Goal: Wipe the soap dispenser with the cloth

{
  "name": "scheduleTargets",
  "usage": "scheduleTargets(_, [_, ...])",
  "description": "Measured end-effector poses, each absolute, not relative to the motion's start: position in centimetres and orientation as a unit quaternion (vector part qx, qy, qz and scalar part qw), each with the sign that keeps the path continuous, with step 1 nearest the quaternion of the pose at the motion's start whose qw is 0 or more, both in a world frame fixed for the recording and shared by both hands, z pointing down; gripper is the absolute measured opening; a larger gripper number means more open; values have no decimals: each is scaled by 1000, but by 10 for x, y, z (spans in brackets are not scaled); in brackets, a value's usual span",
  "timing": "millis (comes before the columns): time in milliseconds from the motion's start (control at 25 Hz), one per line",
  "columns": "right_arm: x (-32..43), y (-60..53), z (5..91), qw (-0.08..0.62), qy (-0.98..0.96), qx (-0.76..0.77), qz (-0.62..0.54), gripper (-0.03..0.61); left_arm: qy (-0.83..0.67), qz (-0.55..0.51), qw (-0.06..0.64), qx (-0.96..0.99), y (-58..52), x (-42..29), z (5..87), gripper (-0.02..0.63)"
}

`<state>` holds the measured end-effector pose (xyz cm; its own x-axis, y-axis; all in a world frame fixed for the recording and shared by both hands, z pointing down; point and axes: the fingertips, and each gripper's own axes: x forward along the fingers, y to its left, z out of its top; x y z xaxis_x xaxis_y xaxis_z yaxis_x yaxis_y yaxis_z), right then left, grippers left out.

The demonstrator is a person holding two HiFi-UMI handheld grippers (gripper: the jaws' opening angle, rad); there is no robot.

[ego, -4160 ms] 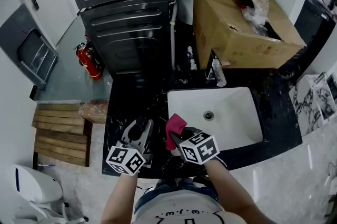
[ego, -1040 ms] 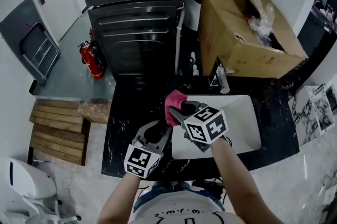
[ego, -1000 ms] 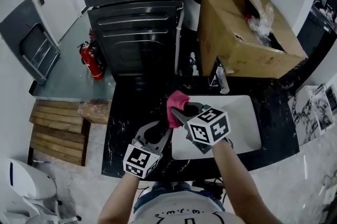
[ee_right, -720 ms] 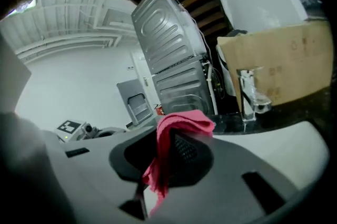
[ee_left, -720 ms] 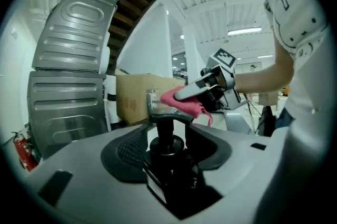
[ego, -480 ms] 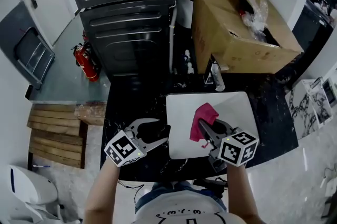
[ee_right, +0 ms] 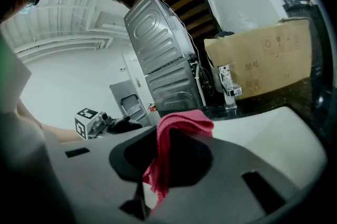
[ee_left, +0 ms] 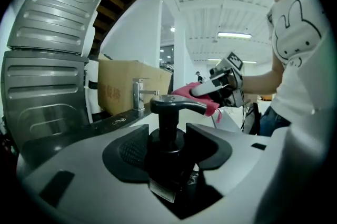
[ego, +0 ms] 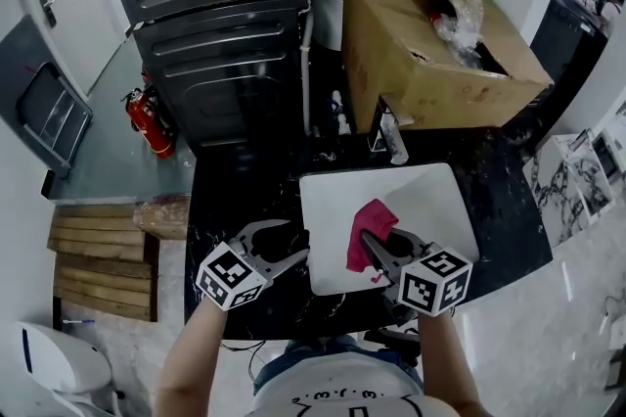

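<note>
The black pump soap dispenser (ee_left: 168,133) stands on the black countertop (ego: 245,200), between the jaws of my left gripper (ego: 293,241). Those jaws have just been opening and now stand wide on either side of the bottle, not pressing it. In the head view the dispenser (ego: 277,245) is a dark shape, hard to tell from the counter. My right gripper (ego: 372,247) is shut on the pink cloth (ego: 370,227), held over the left part of the white sink (ego: 435,200), a hand's width right of the dispenser. The cloth (ee_right: 176,149) hangs folded from its pads.
A chrome tap (ego: 389,139) stands behind the sink, under a large open cardboard box (ego: 430,43). A dark ribbed metal appliance (ego: 215,33) rises behind the counter. On the floor at left are a red fire extinguisher (ego: 142,121) and wooden slats (ego: 103,254).
My right gripper has carried the cloth from beside the dispenser rightward over the sink. My left gripper's jaws have spread wide around the dispenser. Over the last half second little moved.
</note>
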<state>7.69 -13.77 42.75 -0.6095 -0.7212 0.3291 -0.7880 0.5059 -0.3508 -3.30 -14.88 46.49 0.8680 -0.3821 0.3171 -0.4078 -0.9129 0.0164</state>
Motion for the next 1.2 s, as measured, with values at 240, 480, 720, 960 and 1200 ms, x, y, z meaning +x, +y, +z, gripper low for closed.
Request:
scheduleTargets(240, [72, -138, 428, 71, -865, 435, 238, 57, -244, 154, 2, 957, -150, -29, 450, 235])
scheduleTargets(480, [73, -139, 429, 74, -865, 437, 236, 57, -324, 200, -14, 925, -154, -27, 448, 204])
scheduleTargets(720, [76, -139, 434, 79, -861, 440, 240, 57, -380, 199, 21, 903, -153, -33, 448, 203])
scheduleTargets(960, [77, -141, 438, 86, -862, 438, 242, 57, -405, 108, 56, 906, -154, -49, 442, 135])
scheduleTargets(1200, [74, -141, 442, 92, -864, 431, 244, 57, -440, -39, 164, 882, -170, -92, 433, 100])
